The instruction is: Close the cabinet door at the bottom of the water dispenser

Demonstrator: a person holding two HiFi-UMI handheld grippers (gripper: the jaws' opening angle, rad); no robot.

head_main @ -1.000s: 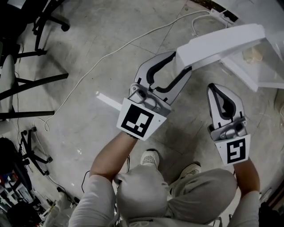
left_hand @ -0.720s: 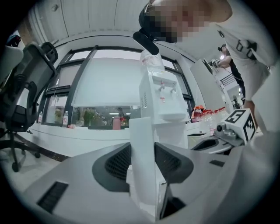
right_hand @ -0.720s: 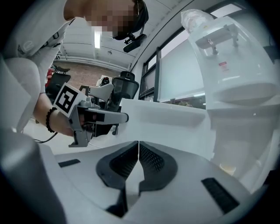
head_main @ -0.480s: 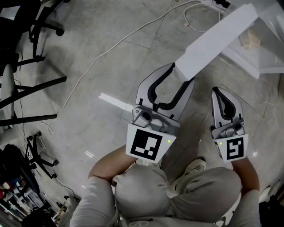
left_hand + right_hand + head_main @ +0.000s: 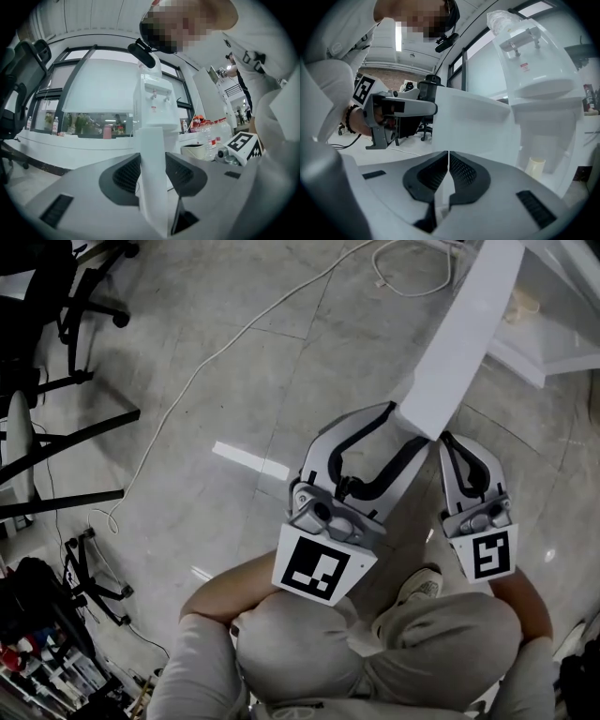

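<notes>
Since the earlier frames the cabinet door [image 5: 464, 334] had swung from lying almost across the upper right of the head view to standing steeply up it. Its free end had come down toward the middle of the frame, and the left gripper [image 5: 405, 427] had come down and to the right with it.

The door ran as a long white panel from just right of centre up to the top edge, where its hinged end left the picture. The open cabinet [image 5: 553, 310] at the bottom of the water dispenser [image 5: 157, 101] lay to the right of the door, in the upper right corner, with a pale cup [image 5: 525, 304] inside.

The left gripper was clamped on the door's free edge. In its own view that edge [image 5: 152, 178] stood upright between the two pads, with both of them against it.

The right gripper [image 5: 453, 442] was clenched on nothing, its jaws meeting with only a hairline between them. It sat just right of the door's free end, on the cabinet side. Its own view looked past the door's inner face [image 5: 473, 126] toward the dispenser body [image 5: 534, 70].

I judged the door partly closed. The free edge had to travel on to the right, toward the opening, so the left hand was the one to carry it. The right gripper appeared to sit in that path and would need to clear out.

Beyond them lay bare floor [image 5: 234, 521], a white cable [image 5: 234, 334] and an office chair [image 5: 66, 296] at the upper left.
</notes>
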